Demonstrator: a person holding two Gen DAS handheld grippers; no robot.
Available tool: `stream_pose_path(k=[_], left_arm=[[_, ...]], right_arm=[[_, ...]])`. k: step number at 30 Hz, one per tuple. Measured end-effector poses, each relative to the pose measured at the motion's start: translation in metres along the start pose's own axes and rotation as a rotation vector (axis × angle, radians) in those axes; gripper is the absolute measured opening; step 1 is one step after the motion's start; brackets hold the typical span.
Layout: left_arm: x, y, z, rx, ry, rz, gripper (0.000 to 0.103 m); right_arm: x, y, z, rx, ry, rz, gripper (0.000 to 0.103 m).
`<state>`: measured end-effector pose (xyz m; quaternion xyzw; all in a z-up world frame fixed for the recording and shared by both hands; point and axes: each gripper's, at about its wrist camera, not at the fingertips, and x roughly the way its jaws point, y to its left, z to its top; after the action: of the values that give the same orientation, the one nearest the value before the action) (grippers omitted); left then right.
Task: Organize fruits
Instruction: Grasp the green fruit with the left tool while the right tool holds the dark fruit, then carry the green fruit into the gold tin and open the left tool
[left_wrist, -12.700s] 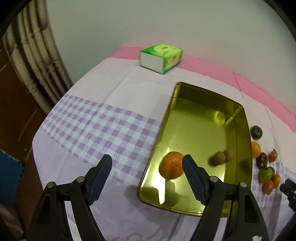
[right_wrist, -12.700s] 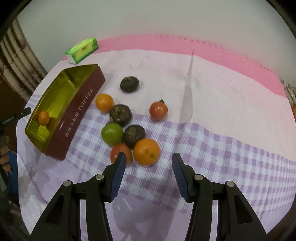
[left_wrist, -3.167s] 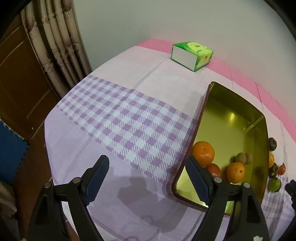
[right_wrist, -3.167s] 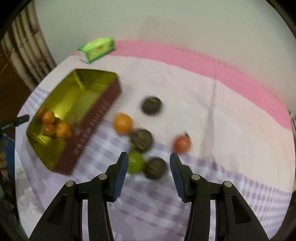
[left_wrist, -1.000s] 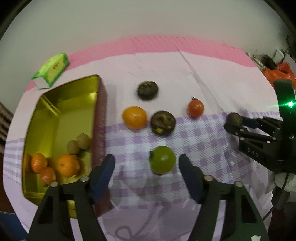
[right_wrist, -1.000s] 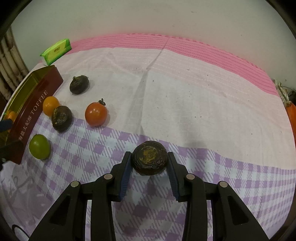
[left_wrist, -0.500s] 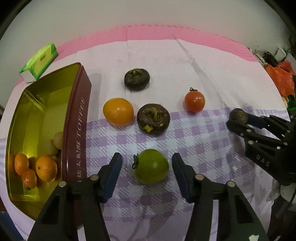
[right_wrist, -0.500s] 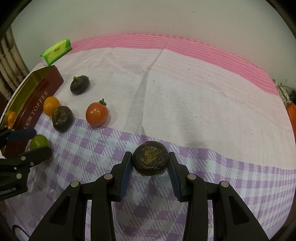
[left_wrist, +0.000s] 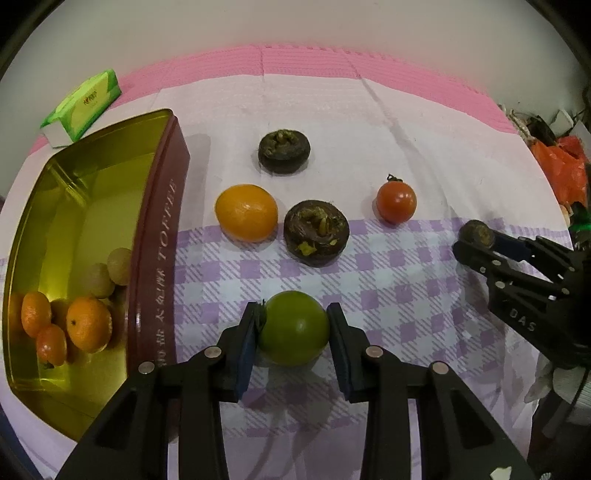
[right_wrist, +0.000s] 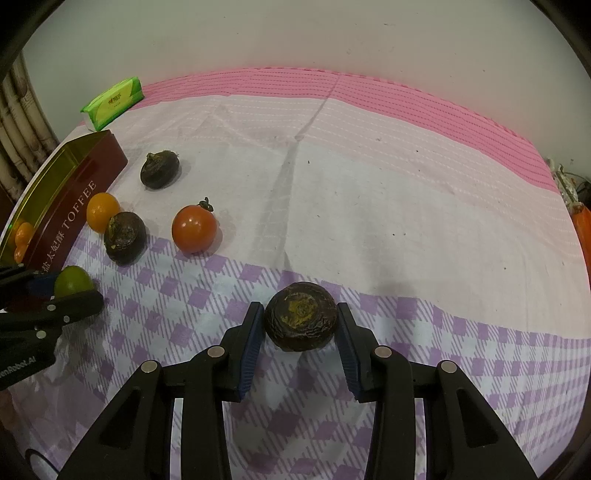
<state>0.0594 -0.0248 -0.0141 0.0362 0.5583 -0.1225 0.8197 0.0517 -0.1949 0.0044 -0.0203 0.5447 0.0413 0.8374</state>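
Both tongs are pinched on fruit lying on the checked cloth (right_wrist: 424, 236), left tongs (left_wrist: 292, 339) on a green fruit (left_wrist: 294, 327), right tongs (right_wrist: 300, 332) apparently on a dark fruit (right_wrist: 301, 316), presumably for transfer into the tin (left_wrist: 162, 236).

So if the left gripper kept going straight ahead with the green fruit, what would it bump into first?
Probably the dark fruit, which lies almost dead ahead of the left gripper and the green fruit it holds. The orange sits a bit to the left of that line. Depth is hard to judge.

We are seeing the toffee tin (left_wrist: 162, 236) and orange (left_wrist: 246, 212) crowding the left side; open cloth (right_wrist: 406, 206) is lying right.
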Motion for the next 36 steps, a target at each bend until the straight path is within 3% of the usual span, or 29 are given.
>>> stream_pose_path(k=[8,15,25,30,36], left_arm=[[-0.029,0.001,0.002,0.005,-0.049,-0.021,0.033],[-0.056,0.019,0.008,-0.025,-0.113,0.006,0.033],[-0.056,0.107,0.038,-0.149,-0.145,0.176,0.033],[-0.035,0.154,0.049,-0.224,-0.101,0.235,0.033],[-0.013,0.184,0.054,-0.257,-0.049,0.248,0.033]], right_arm=[[0.000,0.000,0.000,-0.001,-0.001,-0.002,0.041],[0.000,0.000,0.000,0.000,-0.001,-0.002,0.041],[0.000,0.000,0.000,0.000,-0.001,-0.003,0.041],[0.000,0.000,0.000,0.000,-0.002,-0.002,0.041],[0.000,0.000,0.000,0.001,-0.003,-0.003,0.041]])
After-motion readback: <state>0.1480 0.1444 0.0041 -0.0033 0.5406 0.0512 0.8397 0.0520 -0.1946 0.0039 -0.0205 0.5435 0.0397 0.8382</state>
